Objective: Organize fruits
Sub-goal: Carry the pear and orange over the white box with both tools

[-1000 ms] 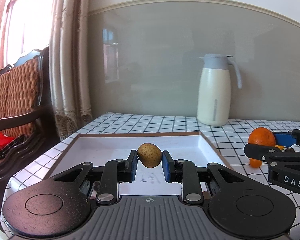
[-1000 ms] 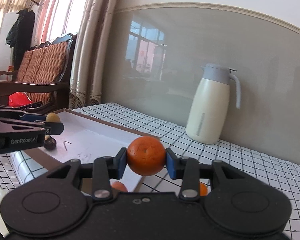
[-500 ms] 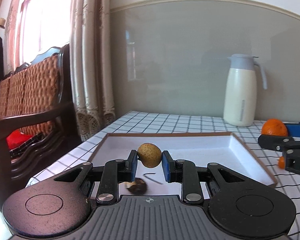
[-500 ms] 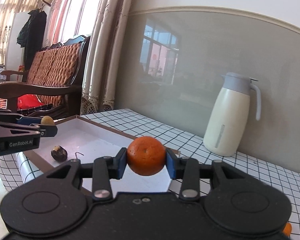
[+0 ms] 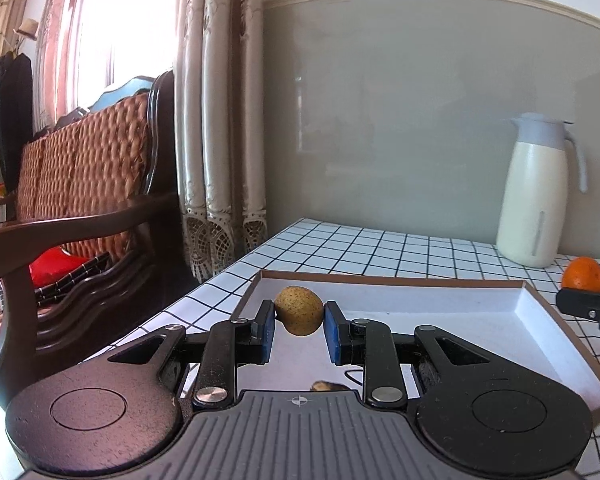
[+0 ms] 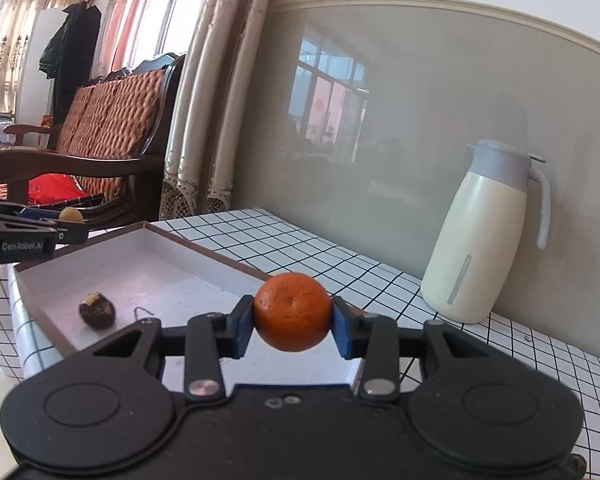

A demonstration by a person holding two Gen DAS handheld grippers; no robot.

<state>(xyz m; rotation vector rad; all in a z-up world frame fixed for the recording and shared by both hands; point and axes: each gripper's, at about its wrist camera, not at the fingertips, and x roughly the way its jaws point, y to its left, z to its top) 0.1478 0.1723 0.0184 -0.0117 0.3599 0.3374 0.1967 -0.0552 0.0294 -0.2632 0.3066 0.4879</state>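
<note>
Tray now nearer right; both jaws still clamp fruit.

Both wrist fisheyes sit low, close behind own jaws, facing the wall across the desk. Shared: white tray, jug, sofa.

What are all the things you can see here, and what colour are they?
Orange: one, orange, held in the right gripper.
Tan fruit: one, yellow-brown, held in the left gripper.
Dark fruit: one, brown, lying in the tray.
Tray: one, white with brown rim, on the table.
Jug: one, cream with grey lid, by the wall.
Table: one, white with black checks.
Chair: one, dark wood, left of the table.
Curtain: beige, by the window.
Left gripper: black with blue pads.
Right gripper: the same.
</note>
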